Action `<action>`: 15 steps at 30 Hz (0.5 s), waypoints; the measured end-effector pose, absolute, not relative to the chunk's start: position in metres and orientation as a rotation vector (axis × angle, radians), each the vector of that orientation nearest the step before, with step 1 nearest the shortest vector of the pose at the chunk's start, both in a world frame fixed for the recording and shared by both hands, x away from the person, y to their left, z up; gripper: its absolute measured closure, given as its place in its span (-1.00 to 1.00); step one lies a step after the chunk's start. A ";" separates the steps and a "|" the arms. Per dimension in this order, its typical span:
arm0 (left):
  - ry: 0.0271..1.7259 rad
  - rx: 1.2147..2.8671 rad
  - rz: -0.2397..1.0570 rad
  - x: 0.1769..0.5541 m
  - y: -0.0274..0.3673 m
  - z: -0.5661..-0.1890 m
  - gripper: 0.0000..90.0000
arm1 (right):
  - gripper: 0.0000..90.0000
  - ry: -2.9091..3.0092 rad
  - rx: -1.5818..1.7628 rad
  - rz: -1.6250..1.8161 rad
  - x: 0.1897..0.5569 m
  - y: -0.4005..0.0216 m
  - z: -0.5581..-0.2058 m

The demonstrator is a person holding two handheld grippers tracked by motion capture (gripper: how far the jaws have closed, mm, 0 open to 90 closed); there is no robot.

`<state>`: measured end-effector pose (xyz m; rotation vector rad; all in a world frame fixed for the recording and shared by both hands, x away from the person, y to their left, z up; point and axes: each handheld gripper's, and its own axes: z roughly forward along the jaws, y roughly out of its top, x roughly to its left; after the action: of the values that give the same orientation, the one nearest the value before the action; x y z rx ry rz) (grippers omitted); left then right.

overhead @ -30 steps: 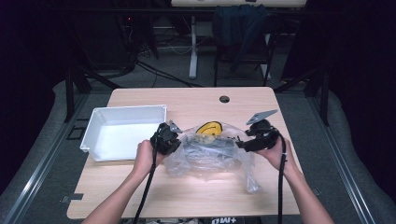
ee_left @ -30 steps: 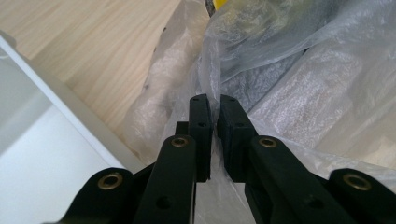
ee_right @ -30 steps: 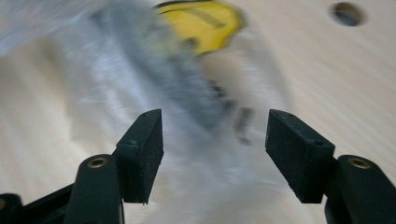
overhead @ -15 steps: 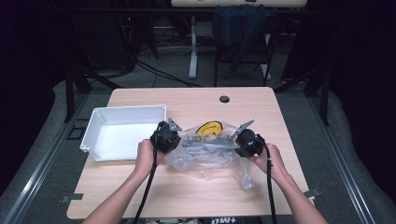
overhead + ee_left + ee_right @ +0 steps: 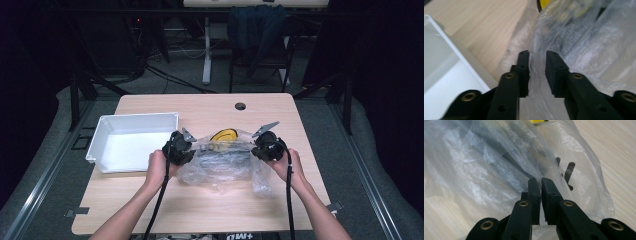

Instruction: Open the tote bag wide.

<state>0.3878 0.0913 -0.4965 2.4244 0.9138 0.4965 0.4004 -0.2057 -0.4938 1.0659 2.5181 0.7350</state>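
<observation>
High view | right tool [image 5: 256, 150] closed on plastic bag [image 5: 220, 162] | left tool [image 5: 189, 150] loosening

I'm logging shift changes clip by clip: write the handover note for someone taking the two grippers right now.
Left gripper: jaws have just been opening, a narrow gap now, a fold of the clear plastic bag between them, loose.
Right gripper: jaws have just been closing and now pinch the bag's film at its other end.
Bag lies mid-table with dark items and a yellow item inside; the white tray sits beside it on the left, nothing in it.
Done: bag gripped on the right.
Left, probably: retake the left grip, open the bag, move its contents out.
</observation>
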 end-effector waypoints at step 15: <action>0.867 2.591 0.664 0.382 0.078 -0.522 0.79 | 0.88 2.491 1.230 0.670 0.433 -0.216 -0.528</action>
<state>0.3817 0.0778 -0.5224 2.5906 0.8673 0.6641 0.4325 -0.2161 -0.5277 1.2300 2.4914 0.6699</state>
